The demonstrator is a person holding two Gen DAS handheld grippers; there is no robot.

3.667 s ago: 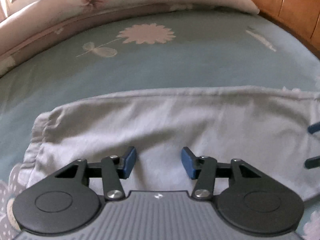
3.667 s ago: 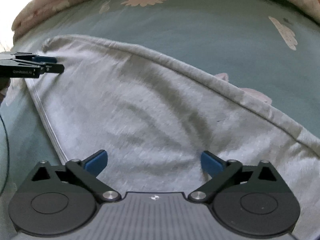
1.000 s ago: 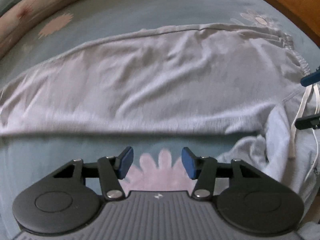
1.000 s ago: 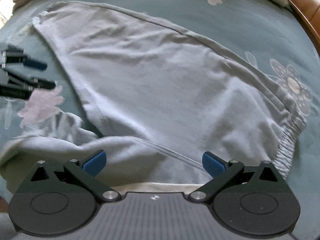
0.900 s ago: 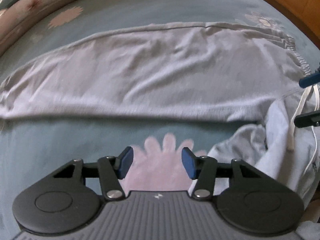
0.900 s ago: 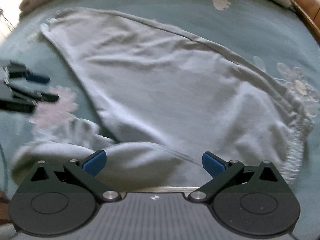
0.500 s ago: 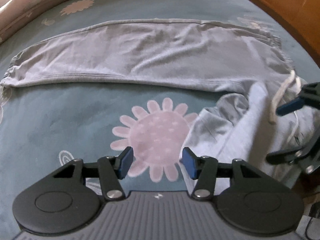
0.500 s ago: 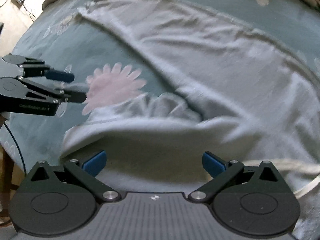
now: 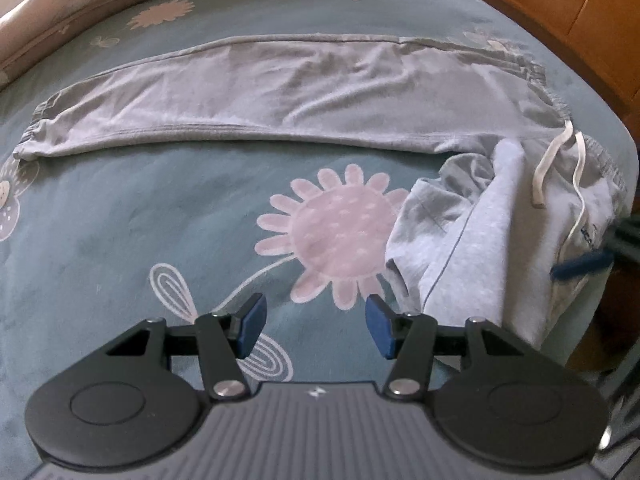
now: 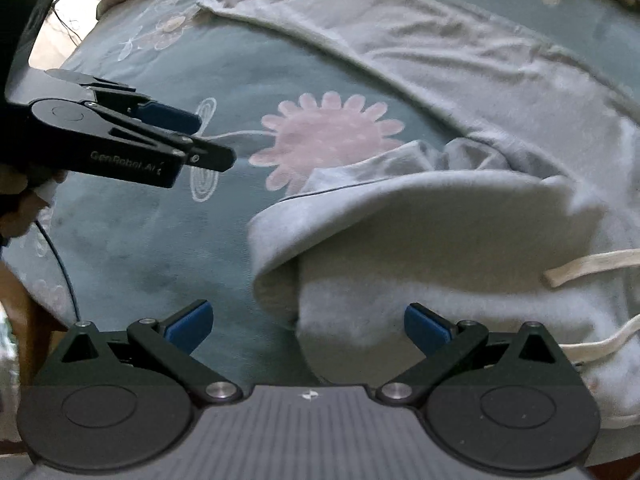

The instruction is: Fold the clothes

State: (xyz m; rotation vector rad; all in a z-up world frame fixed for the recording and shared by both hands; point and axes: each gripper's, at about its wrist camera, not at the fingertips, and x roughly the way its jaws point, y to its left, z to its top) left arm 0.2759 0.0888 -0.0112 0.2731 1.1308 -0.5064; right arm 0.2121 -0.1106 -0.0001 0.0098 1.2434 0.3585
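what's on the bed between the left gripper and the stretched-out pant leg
Only bare bedspread with its pink flower print; the left wrist view shows it.

Pale grey sweatpants [image 9: 304, 92] on bed, 1 leg laid flat, other leg bunched, drawstring [image 9: 552, 160] loose

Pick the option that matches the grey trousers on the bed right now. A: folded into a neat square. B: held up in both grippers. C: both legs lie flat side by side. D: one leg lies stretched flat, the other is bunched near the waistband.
D: in the left wrist view the grey trousers have one leg stretched flat and the other bunched by the drawstring.
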